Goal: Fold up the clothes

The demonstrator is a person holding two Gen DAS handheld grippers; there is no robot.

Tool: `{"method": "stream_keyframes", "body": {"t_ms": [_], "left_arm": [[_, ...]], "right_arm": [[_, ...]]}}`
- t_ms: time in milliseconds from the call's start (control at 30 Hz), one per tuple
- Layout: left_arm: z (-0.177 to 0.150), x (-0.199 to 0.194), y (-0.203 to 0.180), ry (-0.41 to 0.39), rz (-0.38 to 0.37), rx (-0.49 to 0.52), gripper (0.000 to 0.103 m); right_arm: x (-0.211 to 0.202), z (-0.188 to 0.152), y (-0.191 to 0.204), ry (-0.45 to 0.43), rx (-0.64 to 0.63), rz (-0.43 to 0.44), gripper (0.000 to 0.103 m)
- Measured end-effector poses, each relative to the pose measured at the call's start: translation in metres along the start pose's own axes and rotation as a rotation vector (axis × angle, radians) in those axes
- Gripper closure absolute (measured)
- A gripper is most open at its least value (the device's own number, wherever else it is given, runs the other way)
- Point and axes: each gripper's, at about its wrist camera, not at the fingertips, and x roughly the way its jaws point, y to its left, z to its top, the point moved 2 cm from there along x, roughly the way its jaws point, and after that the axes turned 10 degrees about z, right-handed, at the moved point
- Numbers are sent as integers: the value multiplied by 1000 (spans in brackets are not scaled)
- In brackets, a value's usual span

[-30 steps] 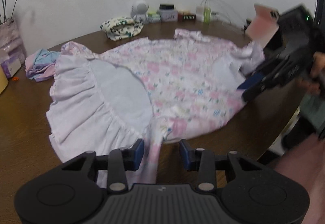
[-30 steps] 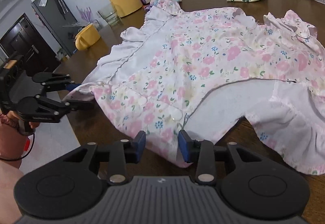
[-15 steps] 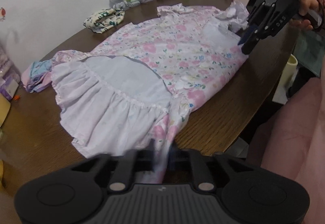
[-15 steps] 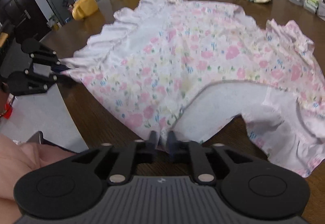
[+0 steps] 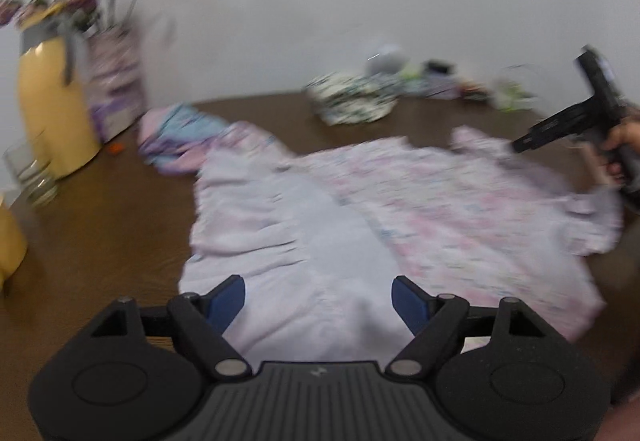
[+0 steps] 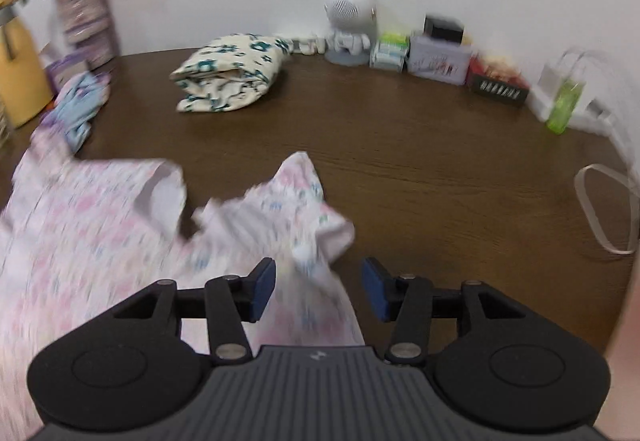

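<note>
The floral dress [image 5: 420, 201] lies spread on the brown table [image 6: 420, 145]. The left gripper [image 5: 318, 299] has just been opening, fingers spread above the pale hem; the right gripper [image 6: 319, 283] likewise, its fingers apart around a ruffled sleeve

No words, numbers or brand names can be read anywhere in either view; motion blur smears most surfaces. The only sign is a small pale zigzag emblem moulded into the ribbed black housing behind my left gripper [image 5: 319, 291], and the same emblem behind my right gripper [image 6: 319, 289]. The lilac rectangular tin [image 6: 438, 59] and the dark red and black box [image 6: 498, 85] by the wall carry markings, possibly print, too blurred to make out.
</note>
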Motion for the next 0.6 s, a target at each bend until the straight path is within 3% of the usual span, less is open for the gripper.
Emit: {"method": "stream_keyframes", "body": {"t_ms": [100, 133, 167, 200, 233, 500, 600], "left_arm": [[1, 20, -3, 43, -16, -17, 54], [1, 26, -5, 62, -26, -19, 59], [-1, 29, -6, 77, -28, -12, 68], [-4, 32, -8, 92, -23, 1, 73], [-8, 35, -9, 100, -18, 14, 73], [-19, 32, -13, 79, 5, 19, 73], [-21, 30, -14, 72, 11, 14, 72]], "right_arm": [[31, 13, -16, 38, 79, 19, 55], [36, 14, -18, 42, 89, 26, 64], [40, 15, -20, 44, 101, 35, 90], [42, 16, -22, 37, 119, 55, 101], [43, 17, -25, 29, 134, 68, 102], [44, 15, -69, -14, 212, -77, 103], [41, 13, -73, -19, 218, -61, 101]]}}
